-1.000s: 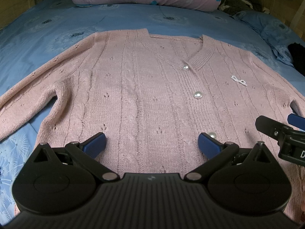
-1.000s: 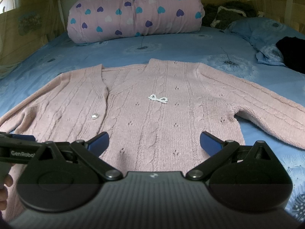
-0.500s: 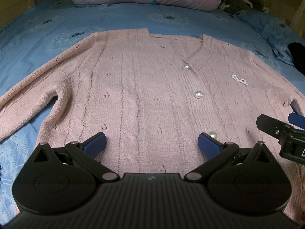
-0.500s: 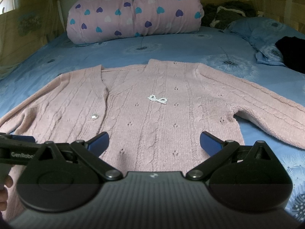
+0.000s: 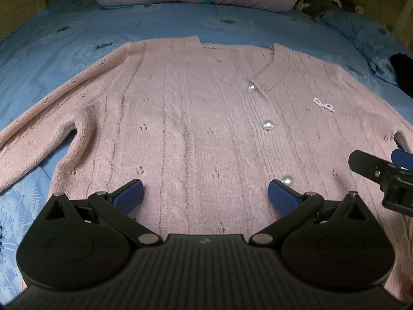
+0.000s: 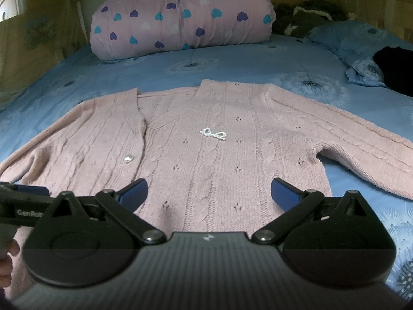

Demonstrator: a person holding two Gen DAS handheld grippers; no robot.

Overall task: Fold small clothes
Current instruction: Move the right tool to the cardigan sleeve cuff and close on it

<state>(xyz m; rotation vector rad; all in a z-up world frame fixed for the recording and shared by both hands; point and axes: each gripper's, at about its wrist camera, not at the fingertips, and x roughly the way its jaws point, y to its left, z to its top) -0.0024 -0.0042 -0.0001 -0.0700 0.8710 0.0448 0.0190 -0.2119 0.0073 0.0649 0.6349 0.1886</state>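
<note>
Left wrist view: flat cable-knit pink cardigan (image 5: pixel 196 134).

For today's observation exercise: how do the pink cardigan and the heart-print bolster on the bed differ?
The pink cardigan lies flat and spread out with its sleeves out to the sides; the heart-print bolster is a plump roll. The cardigan is plain cable knit with pearl buttons and a beaded bow; the bolster is smooth fabric printed with hearts. The cardigan lies near the tools, the bolster at the far end. Both are pink and rest on the blue bedsheet.
</note>
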